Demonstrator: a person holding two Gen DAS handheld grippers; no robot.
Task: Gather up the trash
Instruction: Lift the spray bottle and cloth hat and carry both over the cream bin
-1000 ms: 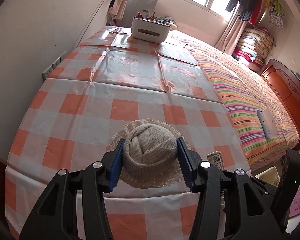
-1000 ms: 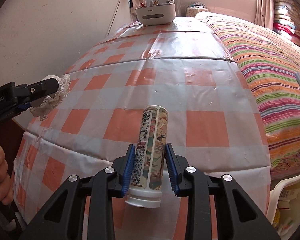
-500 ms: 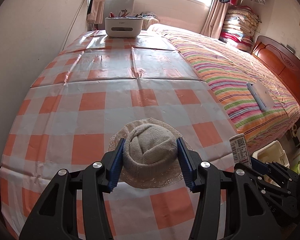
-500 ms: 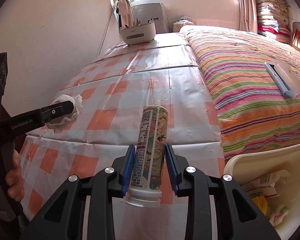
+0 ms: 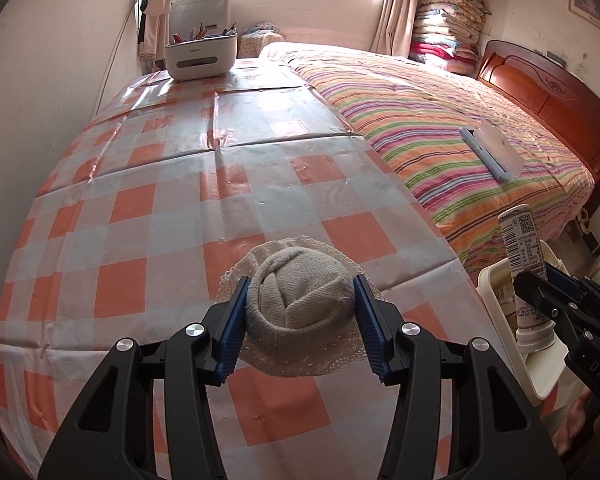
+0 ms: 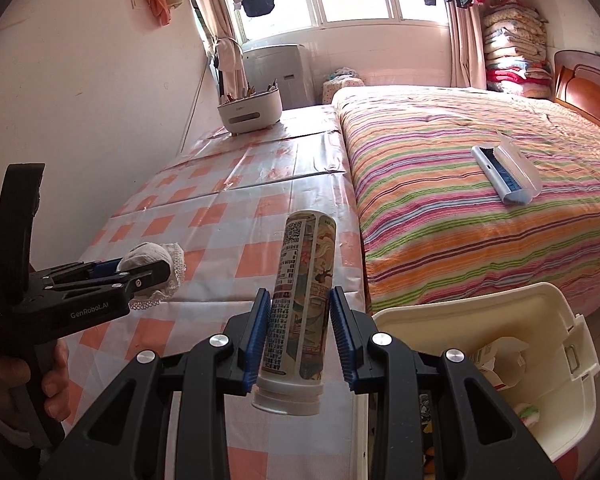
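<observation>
The left gripper (image 5: pixel 300 322) is clamped on a balled-up cream sock with a lace cuff (image 5: pixel 300 306), its blue pads pressed to either side, holding it above the near edge of the desk (image 5: pixel 236 184) with its orange-checked cloth. The right gripper (image 6: pixel 298 338) is closed on a printed tube bottle (image 6: pixel 302 300), white cap toward the camera, held over the desk's corner just beside a cream trash bin (image 6: pixel 540 312). The bin's contents are hard to make out — some crumpled paper or cartons (image 6: pixel 500 360), with the rest cut off by the gripper's arms and the frame edge. The small print on the bottle is unreadable. Only a few fingers of the person's left hand (image 6: pixel 56 384) show below the handle. At the desk's far end stands a white organizer box with pens (image 5: pixel 201 54); beside the desk, a bed with a striped quilt (image 6: pixel 480 200) carries a grey-blue lint brush (image 6: pixel 504 174).
</observation>
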